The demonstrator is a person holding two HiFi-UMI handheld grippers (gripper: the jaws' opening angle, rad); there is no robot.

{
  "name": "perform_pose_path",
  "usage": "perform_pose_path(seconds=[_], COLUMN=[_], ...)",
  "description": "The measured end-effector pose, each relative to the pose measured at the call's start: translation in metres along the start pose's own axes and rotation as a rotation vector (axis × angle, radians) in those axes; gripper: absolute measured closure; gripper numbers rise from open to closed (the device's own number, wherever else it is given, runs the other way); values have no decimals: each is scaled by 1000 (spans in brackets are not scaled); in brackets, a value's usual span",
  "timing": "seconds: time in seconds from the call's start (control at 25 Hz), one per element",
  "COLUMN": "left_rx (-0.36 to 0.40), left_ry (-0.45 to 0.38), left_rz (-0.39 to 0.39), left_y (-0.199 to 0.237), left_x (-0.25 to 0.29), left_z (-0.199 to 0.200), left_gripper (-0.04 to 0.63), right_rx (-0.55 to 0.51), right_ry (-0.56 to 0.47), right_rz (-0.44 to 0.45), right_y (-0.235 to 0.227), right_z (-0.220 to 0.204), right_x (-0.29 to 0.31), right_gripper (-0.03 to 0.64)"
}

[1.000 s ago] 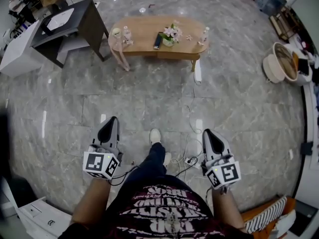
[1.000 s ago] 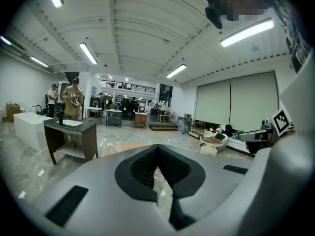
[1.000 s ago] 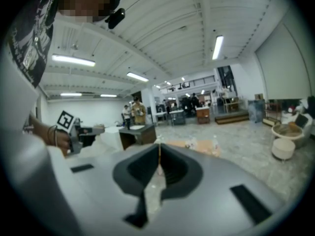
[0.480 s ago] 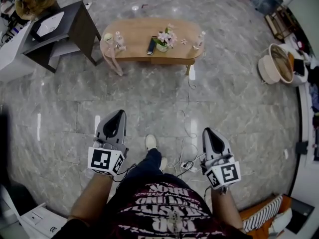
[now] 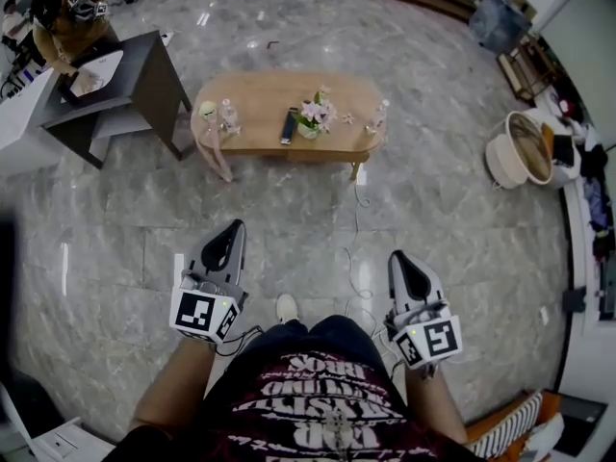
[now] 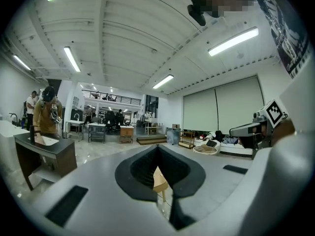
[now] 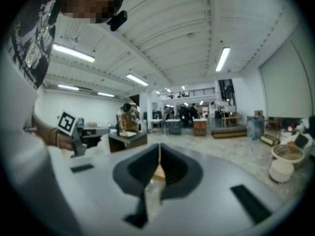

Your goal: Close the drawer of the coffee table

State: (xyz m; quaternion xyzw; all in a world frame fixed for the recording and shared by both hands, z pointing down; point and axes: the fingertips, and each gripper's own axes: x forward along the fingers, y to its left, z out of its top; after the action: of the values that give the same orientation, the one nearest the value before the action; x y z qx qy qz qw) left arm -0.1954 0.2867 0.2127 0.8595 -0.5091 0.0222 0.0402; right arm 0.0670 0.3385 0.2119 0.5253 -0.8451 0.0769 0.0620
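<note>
The oval wooden coffee table stands far ahead across the marble floor, with a flower pot, a dark remote, small bottles and a cup on top. A wooden front runs under its near edge; I cannot tell how far a drawer stands out. My left gripper and right gripper are held low near my body, well short of the table, both shut with nothing in them. The table shows as a sliver past the closed left gripper, and likewise the table past the right gripper.
A dark side table stands left of the coffee table, with a person behind it. A round white tub sits at the right. Cables trail over the floor between me and the table. A white cabinet is at lower left.
Both grippers have moved forward and a little up as I step toward the coffee table, which now sits lower in the head view. Both stay shut.
</note>
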Motion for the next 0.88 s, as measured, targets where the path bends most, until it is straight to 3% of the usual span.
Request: perform_pose_path(seconds=[0.24,0.56,0.88], left_rx=[-20,-57,-47], left_ry=[-4,37,66], left_rz=[-41,-11,-3], left_y=[0,16,15], left_x=[5,29,78], left_z=[5,-13,-14], left_gripper=[571,572,572], right_rx=[3,13,44], right_ry=[-1,7,19], right_rz=[0,22,35], right_y=[-4,-24,-62], right_z=[7,2,-2], right_x=[12,40,69], right_gripper=[581,581,581])
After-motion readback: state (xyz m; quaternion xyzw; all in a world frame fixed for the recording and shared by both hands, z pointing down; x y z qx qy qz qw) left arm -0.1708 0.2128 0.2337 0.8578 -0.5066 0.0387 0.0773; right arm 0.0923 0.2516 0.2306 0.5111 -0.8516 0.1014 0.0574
